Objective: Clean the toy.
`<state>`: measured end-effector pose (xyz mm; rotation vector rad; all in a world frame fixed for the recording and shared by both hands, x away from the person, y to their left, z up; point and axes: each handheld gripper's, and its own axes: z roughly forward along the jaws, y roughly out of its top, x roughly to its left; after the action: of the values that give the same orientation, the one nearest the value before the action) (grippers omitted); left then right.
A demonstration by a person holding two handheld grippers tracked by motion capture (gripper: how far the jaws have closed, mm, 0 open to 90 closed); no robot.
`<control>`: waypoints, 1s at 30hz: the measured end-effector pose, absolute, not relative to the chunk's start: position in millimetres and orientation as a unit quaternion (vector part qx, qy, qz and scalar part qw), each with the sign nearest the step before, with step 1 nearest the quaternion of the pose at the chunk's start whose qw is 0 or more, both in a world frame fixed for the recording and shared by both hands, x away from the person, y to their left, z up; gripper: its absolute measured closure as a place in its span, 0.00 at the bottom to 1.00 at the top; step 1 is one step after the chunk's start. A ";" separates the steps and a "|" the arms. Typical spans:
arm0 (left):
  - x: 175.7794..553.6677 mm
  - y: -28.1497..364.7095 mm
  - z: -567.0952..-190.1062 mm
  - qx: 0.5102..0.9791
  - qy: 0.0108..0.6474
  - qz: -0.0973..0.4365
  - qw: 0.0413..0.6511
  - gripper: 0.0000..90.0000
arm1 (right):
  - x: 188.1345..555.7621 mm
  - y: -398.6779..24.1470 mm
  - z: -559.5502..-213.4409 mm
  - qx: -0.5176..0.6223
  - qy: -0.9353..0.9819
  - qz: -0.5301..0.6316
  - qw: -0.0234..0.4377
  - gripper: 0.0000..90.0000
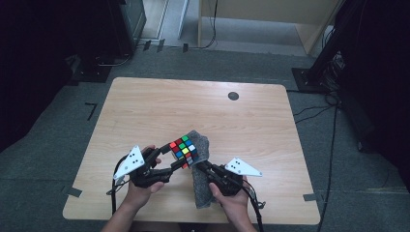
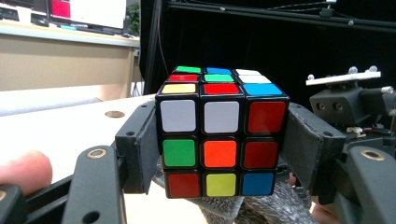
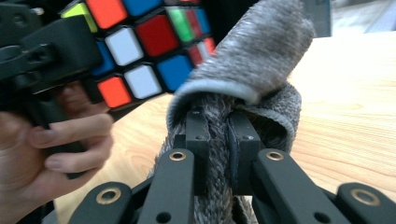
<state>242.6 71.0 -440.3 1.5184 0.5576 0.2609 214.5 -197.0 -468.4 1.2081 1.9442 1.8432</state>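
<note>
Left gripper (image 2: 219, 140) clamps the cube (image 2: 220, 140) by opposite faces: rigid, light, slick plastic. Right gripper (image 3: 218, 135) is pinched tight on the cloth (image 3: 252, 60), soft and floppy, probably brushing the cube's side.

Wooden table (image 1: 145, 111) on grey carpet (image 1: 43, 164)

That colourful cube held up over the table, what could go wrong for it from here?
The cube is pinched only at two opposite sides by the left gripper, so a hard rub might twist or pop it loose. The grey cloth, clamped in the right gripper, bunches in a thick fold and could slip out or snag a cube edge.
</note>
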 end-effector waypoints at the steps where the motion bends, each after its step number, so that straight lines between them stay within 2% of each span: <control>1: 242.2 69.8 -440.7 0.678 0.248 0.115 0.683 0.39 | 213.7 -193.3 -469.1 0.400 0.664 0.624 0.099 0.90; 6: 241.1 68.4 -441.3 0.688 0.242 0.125 0.672 0.39 | 209.8 -175.6 -473.9 0.353 0.707 0.609 0.071 0.90; 12: 242.1 70.6 -443.4 0.707 0.235 0.153 0.650 0.39 | 220.3 -200.0 -470.3 0.428 0.691 0.567 0.133 0.90; 17: 239.4 62.5 -447.3 0.730 0.214 0.162 0.628 0.39 | 220.8 -226.7 -446.7 0.425 0.648 0.612 0.159 0.90; 22: 234.1 54.0 -447.4 0.734 0.194 0.146 0.634 0.39 | 214.9 -225.5 -436.3 0.380 0.635 0.658 0.139 0.90; 24: 234.6 54.8 -447.5 0.734 0.195 0.139 0.636 0.39 | 216.3 -225.4 -440.3 0.382 0.634 0.658 0.137 0.90; 30: 234.3 56.9 -444.6 0.727 0.190 0.128 0.648 0.39 | 227.6 -220.9 -463.4 0.398 0.670 0.620 0.091 0.90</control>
<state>234.3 56.9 -444.6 1.6526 0.4311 0.2915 227.6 -220.9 -463.4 1.1836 1.9904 1.8429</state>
